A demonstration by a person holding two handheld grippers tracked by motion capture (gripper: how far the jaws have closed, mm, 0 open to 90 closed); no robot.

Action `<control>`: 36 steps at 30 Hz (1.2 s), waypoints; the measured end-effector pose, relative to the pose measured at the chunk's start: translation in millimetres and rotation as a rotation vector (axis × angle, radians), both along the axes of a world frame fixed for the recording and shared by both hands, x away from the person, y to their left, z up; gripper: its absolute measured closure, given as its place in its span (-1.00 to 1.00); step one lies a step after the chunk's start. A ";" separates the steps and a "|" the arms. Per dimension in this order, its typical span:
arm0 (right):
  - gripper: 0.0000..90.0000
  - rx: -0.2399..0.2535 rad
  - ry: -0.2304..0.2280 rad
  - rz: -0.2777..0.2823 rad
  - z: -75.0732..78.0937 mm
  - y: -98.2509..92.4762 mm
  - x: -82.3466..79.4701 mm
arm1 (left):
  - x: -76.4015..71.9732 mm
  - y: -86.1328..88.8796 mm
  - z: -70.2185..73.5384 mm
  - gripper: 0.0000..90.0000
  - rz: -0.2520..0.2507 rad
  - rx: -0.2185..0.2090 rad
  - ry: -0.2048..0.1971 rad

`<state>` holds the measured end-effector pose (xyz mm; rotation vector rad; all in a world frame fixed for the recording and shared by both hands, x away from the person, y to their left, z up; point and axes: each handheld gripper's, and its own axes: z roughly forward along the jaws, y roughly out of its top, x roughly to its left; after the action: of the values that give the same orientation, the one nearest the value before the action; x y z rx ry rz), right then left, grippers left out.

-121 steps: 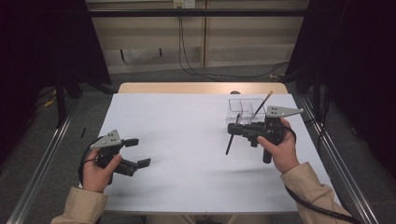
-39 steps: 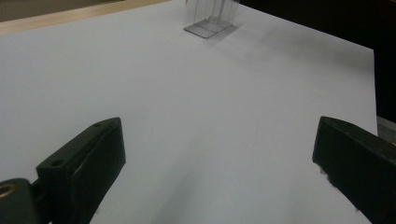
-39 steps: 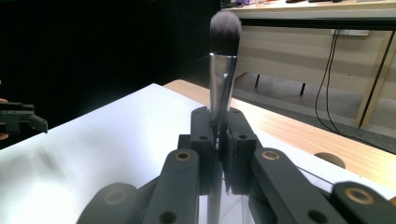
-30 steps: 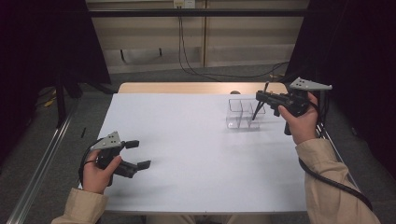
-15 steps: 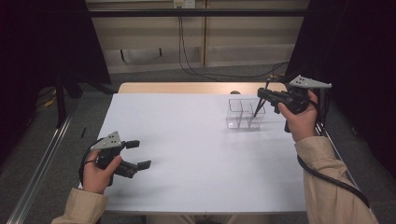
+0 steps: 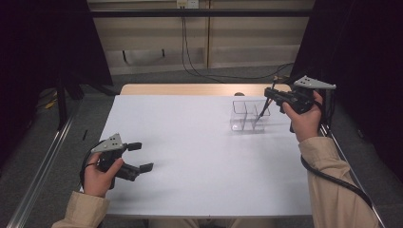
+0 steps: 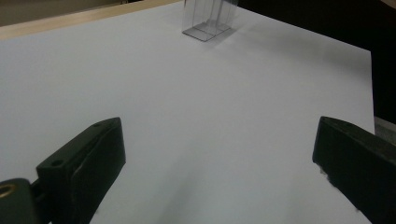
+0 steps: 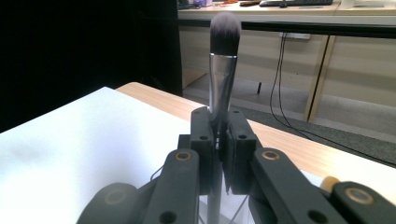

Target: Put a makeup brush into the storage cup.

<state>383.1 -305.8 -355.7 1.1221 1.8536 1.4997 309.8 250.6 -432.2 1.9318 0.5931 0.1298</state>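
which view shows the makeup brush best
The right gripper view: the makeup brush stands close up between the shut right tool, bristles and silver ferrule clear. The high view shows it as a thin dark stick slanting into the clear organizer.

I counted one makeup brush (image 8: 223,74), one clear divided organizer (image 6: 248,115) at upper right of the high view, one white table (image 6: 199,161), and two grippers (image 6: 135,156) (image 6: 270,92).
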 end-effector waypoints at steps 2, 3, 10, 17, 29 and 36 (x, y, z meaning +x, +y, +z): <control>0.87 -0.001 -0.002 -0.015 -0.3 -0.2 1.1 | 0.0 -0.1 -0.5 -0.94 0.003 -0.004 0.001; 0.87 -0.001 -0.001 -0.018 -0.5 -0.3 1.8 | 0.0 -0.3 -0.7 -0.94 0.002 -0.004 0.003; 0.87 -0.016 -0.008 -0.034 0.0 0.4 4.8 | 0.1 -0.8 -1.4 -0.94 -0.001 -0.004 0.006; 0.87 -0.019 -0.015 -0.047 0.3 1.8 6.5 | -0.4 0.1 0.0 -0.94 0.000 -0.004 0.000; 0.87 -0.024 -0.012 -0.068 -5.1 1.7 9.6 | -0.3 0.3 -0.5 -0.94 -0.004 -0.002 -0.002; 0.87 -0.020 -0.013 -0.074 -7.9 0.1 9.8 | -0.4 -0.1 0.0 -0.94 -0.006 0.000 -0.003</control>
<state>393.0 -305.7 -363.6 1.1560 1.7945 1.4415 309.4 250.5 -432.2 1.9333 0.5858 0.1289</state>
